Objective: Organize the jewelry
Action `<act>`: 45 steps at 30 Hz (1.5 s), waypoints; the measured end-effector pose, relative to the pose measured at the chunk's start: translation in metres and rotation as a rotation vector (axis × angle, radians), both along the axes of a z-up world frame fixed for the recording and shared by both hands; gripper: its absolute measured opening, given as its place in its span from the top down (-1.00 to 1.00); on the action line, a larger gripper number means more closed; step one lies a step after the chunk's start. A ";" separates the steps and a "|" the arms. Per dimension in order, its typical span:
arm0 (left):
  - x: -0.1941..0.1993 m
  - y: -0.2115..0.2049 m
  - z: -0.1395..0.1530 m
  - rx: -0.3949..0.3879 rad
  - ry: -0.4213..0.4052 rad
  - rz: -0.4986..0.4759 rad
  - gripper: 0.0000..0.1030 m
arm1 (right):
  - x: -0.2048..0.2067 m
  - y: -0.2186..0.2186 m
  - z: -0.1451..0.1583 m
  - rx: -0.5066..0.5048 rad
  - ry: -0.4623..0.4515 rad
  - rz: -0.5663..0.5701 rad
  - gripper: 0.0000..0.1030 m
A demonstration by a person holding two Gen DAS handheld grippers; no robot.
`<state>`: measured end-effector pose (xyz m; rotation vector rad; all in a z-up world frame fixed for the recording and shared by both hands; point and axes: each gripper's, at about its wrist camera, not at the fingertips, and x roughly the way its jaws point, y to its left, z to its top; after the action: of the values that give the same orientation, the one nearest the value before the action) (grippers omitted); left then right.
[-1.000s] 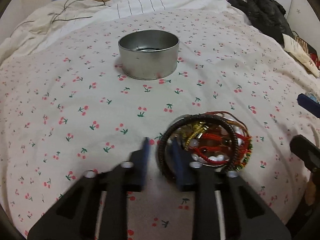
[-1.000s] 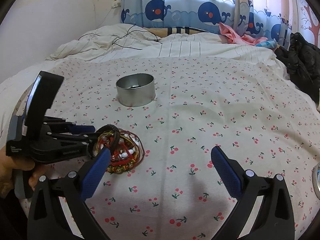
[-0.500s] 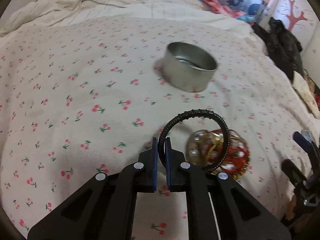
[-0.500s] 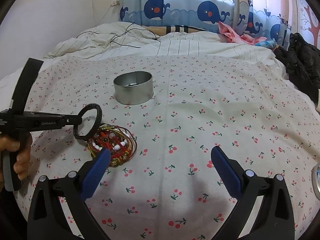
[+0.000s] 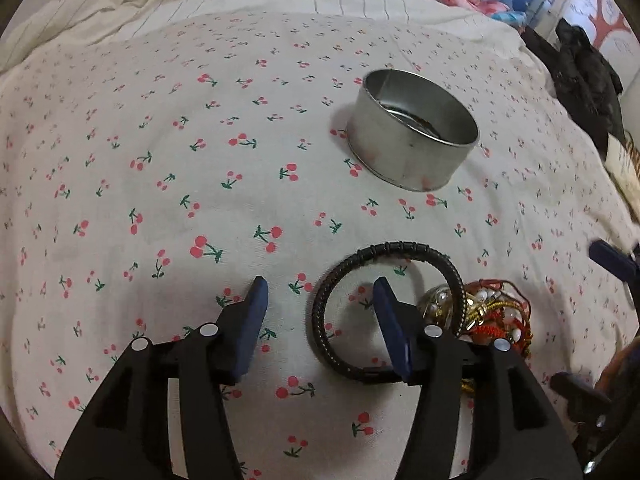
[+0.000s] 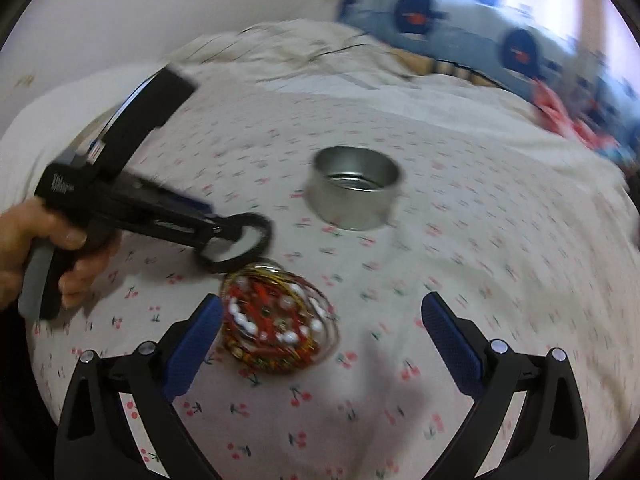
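A black braided bracelet (image 5: 340, 280) lies flat on the cherry-print bedsheet, its right side leaning on a pile of red, gold and white beaded jewelry (image 5: 492, 314). My left gripper (image 5: 320, 304) is open just over it, the right finger inside the ring. A round silver tin (image 5: 412, 132) stands beyond, open-topped. In the right wrist view my right gripper (image 6: 320, 320) is open, low over the jewelry pile (image 6: 276, 320). The bracelet (image 6: 240, 246) and the tin (image 6: 354, 192) show there too.
A black garment (image 5: 580, 76) lies at the bed's far right. A crumpled cream duvet (image 5: 200, 0) with a thin cable runs along the back. A whale-print curtain (image 6: 480, 36) hangs behind the bed.
My left gripper opened and let go of the black bracelet, which now lies on the sheet beside the pile. My right gripper moved in over the jewelry pile.
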<state>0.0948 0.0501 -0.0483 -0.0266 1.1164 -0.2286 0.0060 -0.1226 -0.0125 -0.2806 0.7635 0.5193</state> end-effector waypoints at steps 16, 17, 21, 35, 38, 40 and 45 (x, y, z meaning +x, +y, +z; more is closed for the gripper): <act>0.000 -0.003 0.000 0.003 0.006 0.003 -0.10 | 0.023 -0.008 -0.033 0.022 0.212 0.022 0.73; 0.000 -0.005 -0.001 0.007 0.006 0.001 -0.11 | 0.024 -0.010 -0.032 0.033 0.213 0.021 0.80; -0.001 -0.007 -0.002 0.016 0.003 -0.004 -0.14 | 0.022 -0.017 -0.024 0.090 0.202 0.019 0.94; 0.000 -0.012 -0.004 0.039 0.004 -0.016 -0.29 | 0.022 -0.022 -0.017 0.163 0.203 0.007 0.21; -0.001 -0.012 -0.004 0.041 0.004 -0.017 -0.31 | 0.025 -0.022 -0.022 0.133 0.217 -0.005 0.60; -0.001 -0.013 -0.005 0.043 0.003 -0.018 -0.35 | 0.025 -0.019 -0.026 0.116 0.224 0.001 0.61; -0.001 -0.017 -0.006 0.050 0.000 -0.022 -0.37 | 0.022 -0.008 -0.033 0.068 0.214 0.018 0.91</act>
<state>0.0934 0.0333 -0.0545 0.0302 1.1228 -0.2200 0.0279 -0.1308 -0.0453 -0.1702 0.9492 0.5978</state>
